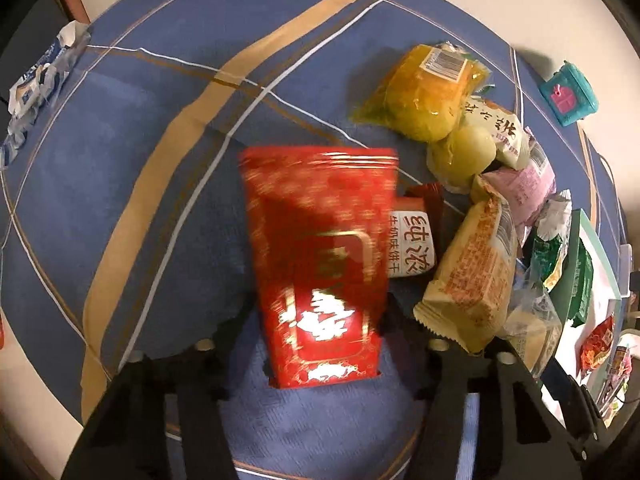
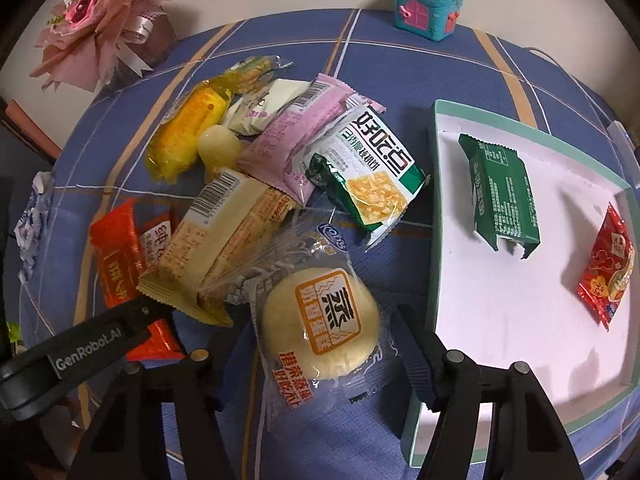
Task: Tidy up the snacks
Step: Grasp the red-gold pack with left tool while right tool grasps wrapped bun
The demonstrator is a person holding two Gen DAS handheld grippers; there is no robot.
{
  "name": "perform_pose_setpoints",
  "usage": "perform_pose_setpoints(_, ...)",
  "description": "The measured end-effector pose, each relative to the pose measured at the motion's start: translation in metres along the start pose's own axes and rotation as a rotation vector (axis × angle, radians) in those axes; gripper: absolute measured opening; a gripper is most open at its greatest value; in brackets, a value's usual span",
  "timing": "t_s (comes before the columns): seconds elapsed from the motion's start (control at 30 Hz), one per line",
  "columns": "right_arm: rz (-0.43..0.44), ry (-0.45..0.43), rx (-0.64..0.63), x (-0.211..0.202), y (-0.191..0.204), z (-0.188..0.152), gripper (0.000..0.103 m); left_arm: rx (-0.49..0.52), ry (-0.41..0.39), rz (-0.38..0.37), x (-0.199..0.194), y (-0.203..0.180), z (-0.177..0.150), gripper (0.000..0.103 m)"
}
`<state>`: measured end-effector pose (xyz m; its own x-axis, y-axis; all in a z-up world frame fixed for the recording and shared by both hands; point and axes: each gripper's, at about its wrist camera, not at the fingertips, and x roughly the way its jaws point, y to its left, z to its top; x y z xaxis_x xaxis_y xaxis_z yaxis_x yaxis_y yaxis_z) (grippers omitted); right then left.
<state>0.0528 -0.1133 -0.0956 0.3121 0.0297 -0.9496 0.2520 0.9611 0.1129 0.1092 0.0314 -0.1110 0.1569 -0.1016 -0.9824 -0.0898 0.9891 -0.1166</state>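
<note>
My left gripper (image 1: 318, 336) is shut on a red and gold snack packet (image 1: 320, 256), held above the blue cloth; it shows orange in the right wrist view (image 2: 120, 264) under the left finger (image 2: 88, 340). My right gripper (image 2: 320, 340) is open around a clear-wrapped steamed cake (image 2: 320, 320) lying on the cloth. A pile of snacks lies beyond: a yellow packet (image 2: 188, 136), a pink packet (image 2: 296, 132), a beige bar (image 2: 224, 236) and a green-white cracker pack (image 2: 372, 176). The white tray (image 2: 500, 320) to the right holds a green packet (image 2: 500, 196) and a red packet (image 2: 608, 268).
A teal toy house (image 2: 426, 10) stands at the table's far edge. A pink bouquet (image 2: 104, 20) sits at the far left. A crumpled blue-white wrapper (image 1: 40, 80) lies at the left edge of the checked blue tablecloth (image 1: 140, 160).
</note>
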Motion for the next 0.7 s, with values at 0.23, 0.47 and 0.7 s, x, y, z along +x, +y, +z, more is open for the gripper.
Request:
perform_pose_setpoints(0.23, 0.001, -0.009, -0.01, 0.001, 0.005, 0.002, 0.06, -0.028, -0.042, -0.029, -0.016, 0.003, 0.009, 0.047)
perform_pose_setpoints(0.47, 0.027, -0.056, 0.008, -0.028, 0.001, 0.004, 0.059, -0.036, -0.156, -0.061, -0.057, -0.001, 0.019, 0.047)
perform_pose_setpoints(0.7, 0.065, -0.129, 0.045, -0.066, -0.009, 0.007, 0.059, -0.017, -0.243, -0.088, -0.093, -0.004, 0.013, 0.047)
